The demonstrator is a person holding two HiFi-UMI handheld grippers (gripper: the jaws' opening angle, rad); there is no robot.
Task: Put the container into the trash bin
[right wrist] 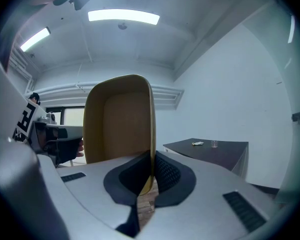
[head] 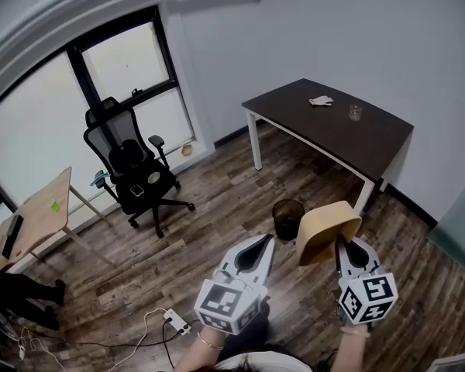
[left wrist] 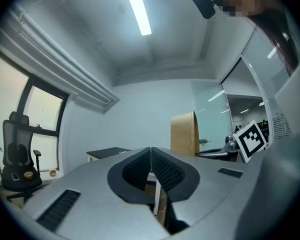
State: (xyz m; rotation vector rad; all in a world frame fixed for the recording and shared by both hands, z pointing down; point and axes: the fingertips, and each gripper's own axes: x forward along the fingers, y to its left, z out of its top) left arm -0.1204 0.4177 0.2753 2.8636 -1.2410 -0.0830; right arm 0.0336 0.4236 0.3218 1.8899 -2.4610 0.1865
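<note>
Tan paper container (head: 328, 231) is off the floor, held up in the air by the right gripper (head: 346, 248).

Right gripper (right wrist: 151, 165): jaws clenched on one thin side wall of the container (right wrist: 121, 119). The wall edge runs up between the pads, and the container rises upright above the tips with its hollow side showing in that view. No gap visible at the pads, so the grip reads firm.

Left gripper (head: 254, 256): jaws pressed together, pad on pad, nothing between them (confirmed in the left gripper view (left wrist: 151, 153)). It is beside the right one and looks idle. The container (left wrist: 185, 133) shows beyond its tip.

Bin (head: 287, 218): dark, round, open top. It stands on the wood floor (head: 232, 184) near the front leg of the dark table (head: 325, 130). Its inside is too dark to read.

Position check: in the head view the container's left edge overlaps the bin's right rim. Cannot tell from this angle whether it is above the mouth or short of it.

Progress (judged):
- Pick-up: done, container lifted and secured.
- Carry to the bin: close, likely the last stretch.
- Left to do: bring the container over the mouth, lower it, open the right jaws.

Container is not in the bin yet.
</note>
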